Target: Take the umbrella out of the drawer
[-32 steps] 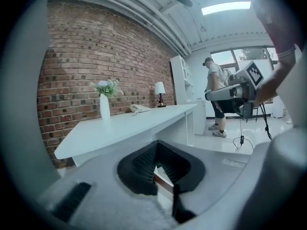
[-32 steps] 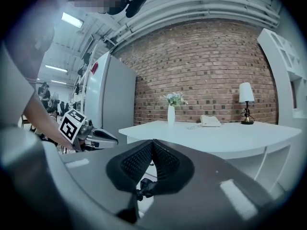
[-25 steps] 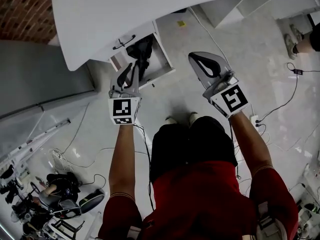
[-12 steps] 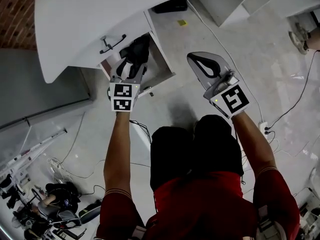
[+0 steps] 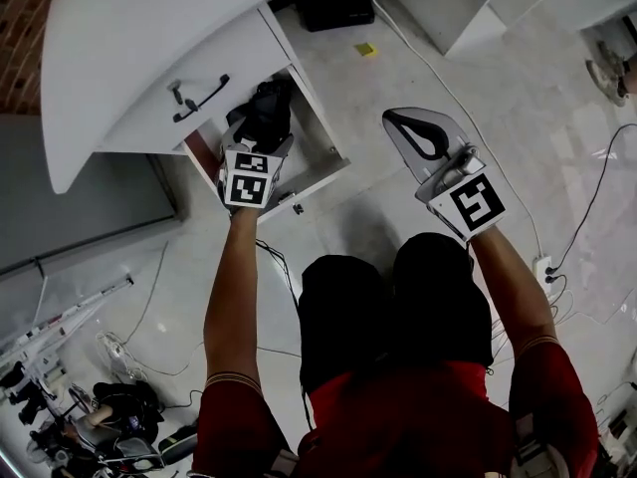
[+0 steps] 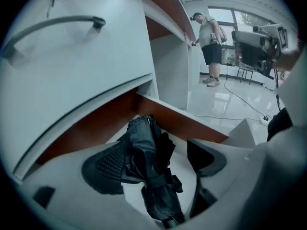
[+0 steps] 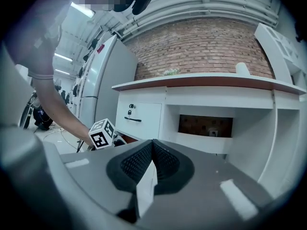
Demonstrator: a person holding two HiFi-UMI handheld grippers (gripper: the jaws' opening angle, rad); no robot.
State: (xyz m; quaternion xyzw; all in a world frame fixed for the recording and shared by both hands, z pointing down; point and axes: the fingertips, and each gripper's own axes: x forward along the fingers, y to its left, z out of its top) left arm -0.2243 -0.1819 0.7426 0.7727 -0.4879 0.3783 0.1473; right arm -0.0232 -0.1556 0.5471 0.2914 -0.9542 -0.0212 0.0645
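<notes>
Position of the left gripper [image 5: 259, 139]: inside the open white drawer with reddish-brown inner walls [image 6: 178, 122], jaws apart and set to either side of the black folded fabric umbrella [image 6: 149, 169]. The umbrella lay in the drawer, its length running away from the gripper. It rested against the left textured black pad [image 6: 103, 169], while a gap showed between it and the right pad [image 6: 205, 155] (no clamping contact on that side).

Directly above the drawer mouth sat a closed white drawer front with a dark bar handle [image 5: 199, 98], and above that the broad white desk top [image 5: 149, 38]. The gripper entered beneath both.

The right gripper [image 7: 152, 152] hung well apart from the drawer, over the pale glossy floor [image 5: 398, 227], with its jaws pressed together on nothing.

Surrounding items: a black bag [image 5: 333, 3] on the floor beyond the drawer, a small yellow square object [image 5: 365, 49] near it, and thin cables [image 5: 453, 103] running across the floor. A red brick wall [image 7: 201, 47] rose behind the desk. A person in dark shorts [image 6: 210, 37] stood at the far end of the desk.
</notes>
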